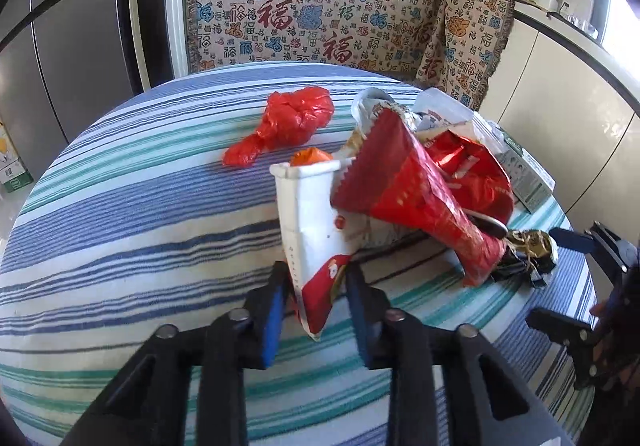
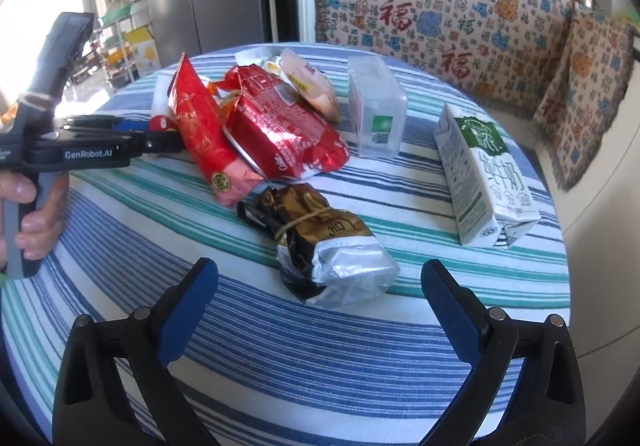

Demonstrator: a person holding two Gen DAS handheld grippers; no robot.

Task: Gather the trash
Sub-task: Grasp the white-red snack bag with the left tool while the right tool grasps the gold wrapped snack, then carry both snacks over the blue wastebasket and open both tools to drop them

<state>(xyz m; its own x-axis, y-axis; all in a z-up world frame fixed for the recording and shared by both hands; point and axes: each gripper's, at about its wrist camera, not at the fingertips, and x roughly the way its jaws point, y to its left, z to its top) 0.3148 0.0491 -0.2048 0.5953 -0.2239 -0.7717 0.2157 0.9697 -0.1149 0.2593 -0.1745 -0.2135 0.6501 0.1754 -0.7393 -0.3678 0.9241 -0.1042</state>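
A round table (image 1: 120, 246) covered in a blue, green and white striped cloth holds a heap of snack wrappers.

In the left wrist view, the left gripper (image 1: 316, 282) has its jaws drawn in narrow around the near end of a white and red wrapper (image 1: 308, 230). The blue pads sit at the wrapper's two sides, and it stands up between them. To the right leans a long red wrapper (image 1: 416, 198), with other red packets heaped behind it. A crumpled red plastic bag (image 1: 288, 122) lies further away, to the left of the heap. The right gripper shows at the right edge.

In the right wrist view, the right gripper (image 2: 320, 286) hangs with its jaws wide, holding nothing. Just beyond and between them lies a dark brown and gold wrapper (image 2: 316, 234) with a silver end. Further off is the red heap, then a clear plastic box (image 2: 376, 110). A green and white milk carton (image 2: 484, 178) stands to the right. At the left edge, a hand (image 2: 36, 214) grips the handle of the other gripper.
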